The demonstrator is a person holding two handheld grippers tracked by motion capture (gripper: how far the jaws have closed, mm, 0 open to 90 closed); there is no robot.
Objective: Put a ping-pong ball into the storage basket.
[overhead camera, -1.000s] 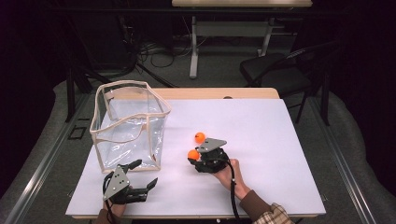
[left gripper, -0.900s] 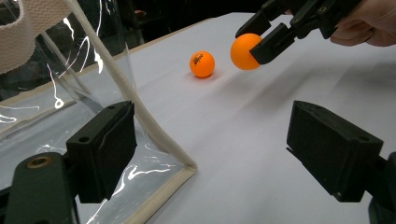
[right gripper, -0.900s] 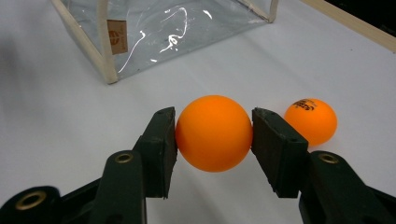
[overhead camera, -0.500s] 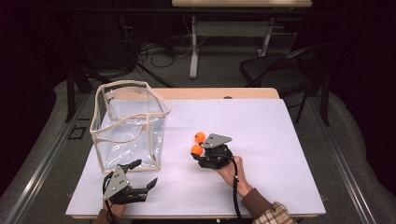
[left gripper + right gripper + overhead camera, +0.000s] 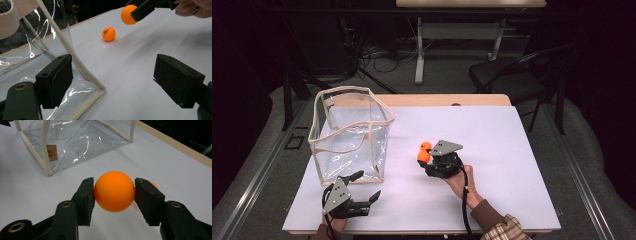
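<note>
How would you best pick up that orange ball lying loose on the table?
Take the loose ball across its middle, where it is widest, so it cannot squirt out. Come from above: it sits on open white table, apart from the clear bag. The left claw is open.

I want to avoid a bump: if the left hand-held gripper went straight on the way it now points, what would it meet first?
Probably the clear bag's near corner edge, just ahead of the left hand-held gripper toward its left jaw. Past it lies bare table, then the loose orange ball; depth is uncertain.
</note>
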